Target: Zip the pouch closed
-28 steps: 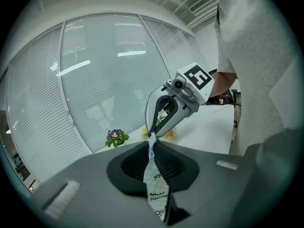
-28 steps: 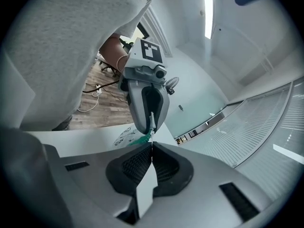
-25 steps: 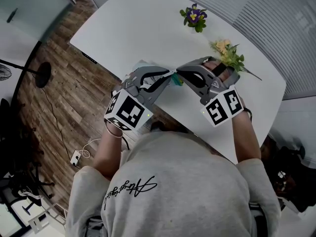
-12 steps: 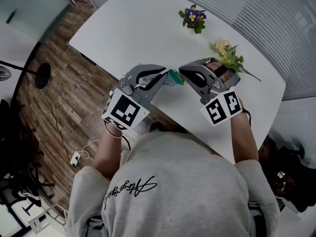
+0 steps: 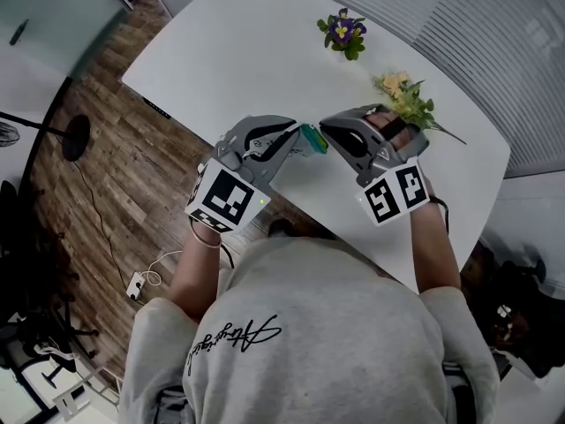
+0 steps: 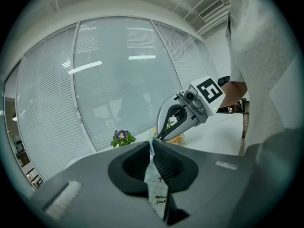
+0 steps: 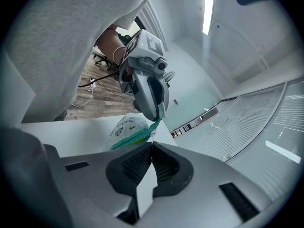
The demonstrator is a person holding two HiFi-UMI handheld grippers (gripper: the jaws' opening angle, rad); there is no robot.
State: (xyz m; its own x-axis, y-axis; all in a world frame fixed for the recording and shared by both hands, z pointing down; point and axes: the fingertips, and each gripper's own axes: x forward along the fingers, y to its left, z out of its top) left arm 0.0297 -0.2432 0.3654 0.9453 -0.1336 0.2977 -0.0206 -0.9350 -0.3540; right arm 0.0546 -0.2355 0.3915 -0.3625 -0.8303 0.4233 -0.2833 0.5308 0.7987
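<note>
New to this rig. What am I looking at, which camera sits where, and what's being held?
There is no robot. A person holds a two-jaw gripper in each hand, and the marker cubes are part of those grippers. The head view looks down from the person's head. The other two cameras ride on the grippers and look along their jaws. The left gripper pinches the white pouch by its edge. The right gripper is shut at the teal zipper, apparently on the pull. The white table bears purple flowers and yellow flowers.
</note>
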